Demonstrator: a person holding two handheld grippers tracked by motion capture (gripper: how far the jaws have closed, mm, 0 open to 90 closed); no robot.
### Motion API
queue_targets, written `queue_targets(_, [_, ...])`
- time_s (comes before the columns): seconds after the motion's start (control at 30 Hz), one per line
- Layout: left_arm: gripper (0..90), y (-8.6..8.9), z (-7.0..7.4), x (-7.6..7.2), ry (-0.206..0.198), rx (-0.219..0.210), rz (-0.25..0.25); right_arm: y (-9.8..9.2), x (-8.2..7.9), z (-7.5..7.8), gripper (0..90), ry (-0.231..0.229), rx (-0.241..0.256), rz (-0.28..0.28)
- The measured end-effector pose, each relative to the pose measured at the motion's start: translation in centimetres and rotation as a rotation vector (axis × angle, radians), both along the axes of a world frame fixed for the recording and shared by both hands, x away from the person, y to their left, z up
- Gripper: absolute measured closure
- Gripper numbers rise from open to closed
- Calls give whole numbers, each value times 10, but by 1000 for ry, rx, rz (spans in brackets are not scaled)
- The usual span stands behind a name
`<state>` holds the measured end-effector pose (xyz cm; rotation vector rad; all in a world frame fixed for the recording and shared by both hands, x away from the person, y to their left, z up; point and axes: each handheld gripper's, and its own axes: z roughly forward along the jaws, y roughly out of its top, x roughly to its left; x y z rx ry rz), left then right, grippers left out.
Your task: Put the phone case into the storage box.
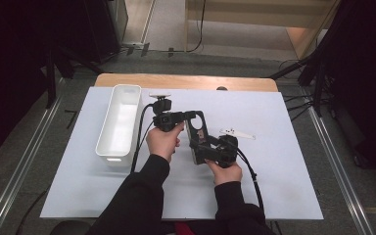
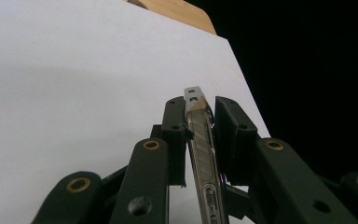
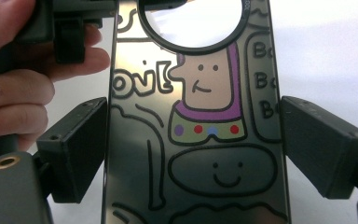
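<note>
Two claws share a phone case above the desk: left claw clamped on its edge, right claw jaws apart, flanking it.

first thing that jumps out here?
The phone case with cartoon drawings: it sits mid-table, edge-on between the left gripper jaws, which are shut on it, and flat between the right gripper jaws, left one touching, right one slightly apart. Next, the long white bin left of the hands, and a small white strip lying on the white sheet to the right.
</note>
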<state>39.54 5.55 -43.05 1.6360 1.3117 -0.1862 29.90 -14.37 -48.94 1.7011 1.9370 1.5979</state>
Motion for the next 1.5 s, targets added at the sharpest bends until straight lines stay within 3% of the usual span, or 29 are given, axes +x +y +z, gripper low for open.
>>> queue_targets(0.6, [785,1,3,-1,19,-54,-30,3,0,-2,107,-15,-23,7])
queue_targets(1.23, [788,2,8,-3,6,-63,-46,5,2,3,105,3,-33,23])
queue_targets(1.5, [793,1,9,-4,3,-57,-63,1,7,5,102,21,-35,71])
